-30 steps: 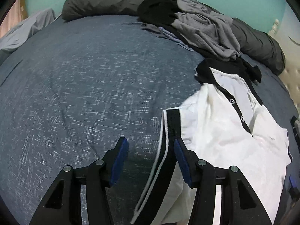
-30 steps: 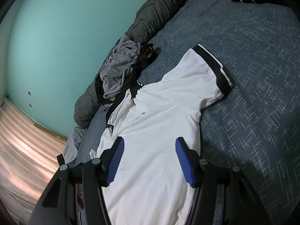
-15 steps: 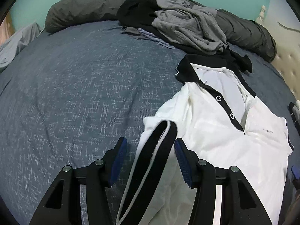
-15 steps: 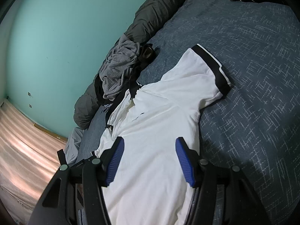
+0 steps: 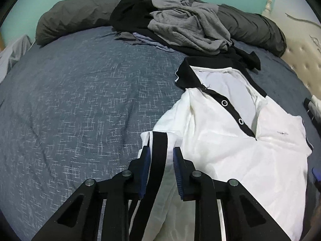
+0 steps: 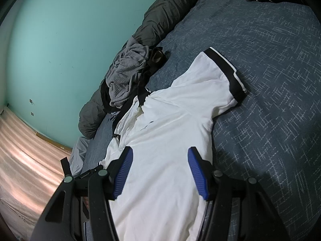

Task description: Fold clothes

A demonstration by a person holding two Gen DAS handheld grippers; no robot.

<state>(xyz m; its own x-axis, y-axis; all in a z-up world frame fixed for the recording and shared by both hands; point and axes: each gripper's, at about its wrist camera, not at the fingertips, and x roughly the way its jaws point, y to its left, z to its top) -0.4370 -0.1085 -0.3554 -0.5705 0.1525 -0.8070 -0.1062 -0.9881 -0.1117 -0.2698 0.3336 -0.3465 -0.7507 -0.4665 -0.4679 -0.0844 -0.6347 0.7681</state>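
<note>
The left hand-held gripper has carried the black-cuffed sleeve over the shirt body; its jaws are closing around the cuff.

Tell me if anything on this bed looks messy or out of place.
Yes: a crumpled grey garment sits heaped on black clothes at the far edge of the blue bedspread, unfolded, beyond the white polo shirt.
</note>
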